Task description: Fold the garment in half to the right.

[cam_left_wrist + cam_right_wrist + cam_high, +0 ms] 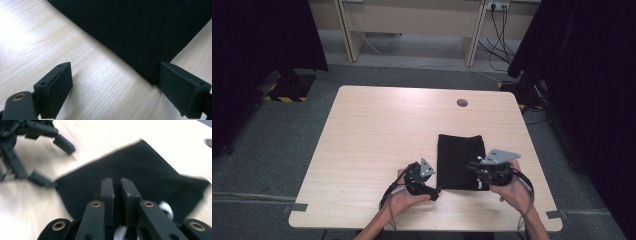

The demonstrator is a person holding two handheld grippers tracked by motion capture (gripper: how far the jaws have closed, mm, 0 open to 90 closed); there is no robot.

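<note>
Cloth (460, 161), black and folded into a flat upright rectangle, lies on the near right part of the wooden table (377, 130), its near edge close to your side and its far edge well short of the round cable hole (462, 103). It sits squarely between your two hands, which looks deliberate: each gripper can work one near corner without crossing the other. Your left gripper (113, 87) rests low at the near left corner of the cloth, jaws spread wide; in its own view one jaw stands over bare wood and the other right at the cloth's edge, and whether that pad touches the fabric you cannot tell from here. Nothing is pinched there; judged from the pose, it is waiting or lined up to take the edge. Your right gripper (117, 195) is down over the near right part of the cloth, jaws drawn nearly together with only a thin dark slit between the pads. The fabric beneath is black on black, so whether a fold is caught in that slit cannot be made out; something white (167, 210) shows beside and under the linkage, possibly a label or cord. Judgement: a pinch on the right edge is being made, with the left side to follow.
</note>
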